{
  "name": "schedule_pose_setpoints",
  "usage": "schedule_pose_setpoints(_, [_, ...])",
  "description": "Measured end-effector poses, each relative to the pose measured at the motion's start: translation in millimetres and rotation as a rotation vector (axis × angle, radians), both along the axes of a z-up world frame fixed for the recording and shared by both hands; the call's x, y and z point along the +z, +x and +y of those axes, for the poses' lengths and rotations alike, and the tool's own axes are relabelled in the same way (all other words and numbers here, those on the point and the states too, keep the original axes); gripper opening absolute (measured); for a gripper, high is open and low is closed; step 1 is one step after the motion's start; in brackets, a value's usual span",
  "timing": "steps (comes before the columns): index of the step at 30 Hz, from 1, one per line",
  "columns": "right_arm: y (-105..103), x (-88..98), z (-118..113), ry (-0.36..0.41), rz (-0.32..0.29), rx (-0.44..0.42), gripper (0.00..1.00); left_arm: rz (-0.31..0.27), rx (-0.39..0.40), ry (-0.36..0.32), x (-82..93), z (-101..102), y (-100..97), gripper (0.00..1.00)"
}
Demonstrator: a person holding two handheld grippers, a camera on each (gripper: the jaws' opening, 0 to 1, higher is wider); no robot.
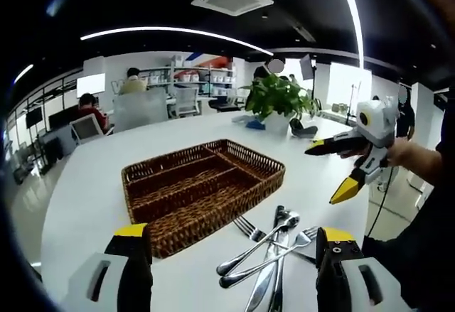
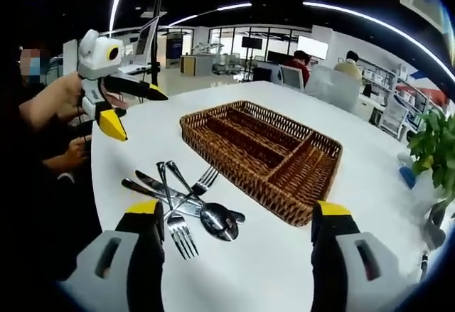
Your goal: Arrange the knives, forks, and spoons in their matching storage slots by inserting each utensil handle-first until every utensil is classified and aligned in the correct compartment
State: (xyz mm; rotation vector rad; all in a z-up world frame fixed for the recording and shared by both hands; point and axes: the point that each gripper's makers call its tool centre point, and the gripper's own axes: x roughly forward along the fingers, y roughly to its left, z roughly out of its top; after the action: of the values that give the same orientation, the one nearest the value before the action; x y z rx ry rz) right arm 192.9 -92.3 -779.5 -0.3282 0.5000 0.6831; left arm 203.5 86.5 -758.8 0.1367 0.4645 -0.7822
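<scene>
Sitting on the round white table (image 1: 92,205) is a woven wicker cutlery tray (image 1: 202,187), split into long slots and one cross slot at an end; every compartment is lying bare in both views. In the right gripper view the same tray (image 2: 259,157) is resting beyond the jaws, slightly toward the right one.

Lying just beside the tray, on the bare tabletop, is a loose heap of steel cutlery (image 1: 274,251). Forks, spoons and at least one knife are crossing over each other there, touching, none of them inside the tray. In the right gripper view the heap (image 2: 186,202) is showing a fork (image 2: 174,216) with tines pointing toward the camera, a second fork (image 2: 205,180) nearer the tray, and a spoon (image 2: 217,221) bowl-up on top of a dark knife handle.

The left gripper (image 1: 234,255) is hovering with its yellow-tipped jaws spread wide, one on the tray's near corner side and one past the cutlery, gripping nothing. The right gripper (image 2: 238,237) is likewise gaping wide above the table, with nothing between its jaws.

Each gripper is also appearing in the other's view, held in a person's hand (image 1: 398,152) well away from the tray, jaws parted.

Beyond the tray a potted green plant (image 1: 277,99) is standing on the table.
</scene>
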Motion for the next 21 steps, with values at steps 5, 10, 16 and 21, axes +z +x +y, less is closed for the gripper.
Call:
schedule_pose_setpoints(5, [-0.1, -11.4, -0.5, -0.057, 0.005, 0.022, 0.84, 0.003, -0.004, 0.005, -1.6, -1.2, -3.2, 1.0])
schedule_pose_setpoints(10, [0.0, -23.7, 1.7, -0.097, 0.008, 0.044, 0.78, 0.032, -0.01, 0.018, -11.3, -3.0, -12.7, 1.0])
schedule_pose_setpoints(16, [2.0, -35.4, 3.0, -0.122, 0.03, 0.061, 0.71, 0.029, 0.0, -0.01, -9.0, -3.1, -17.4, 1.0])
schedule_pose_setpoints(21, [4.7, -43.7, 9.4, -0.146, 0.026, 0.098, 0.66, 0.02, 0.007, -0.021, -6.7, 0.6, -14.8, 1.0])
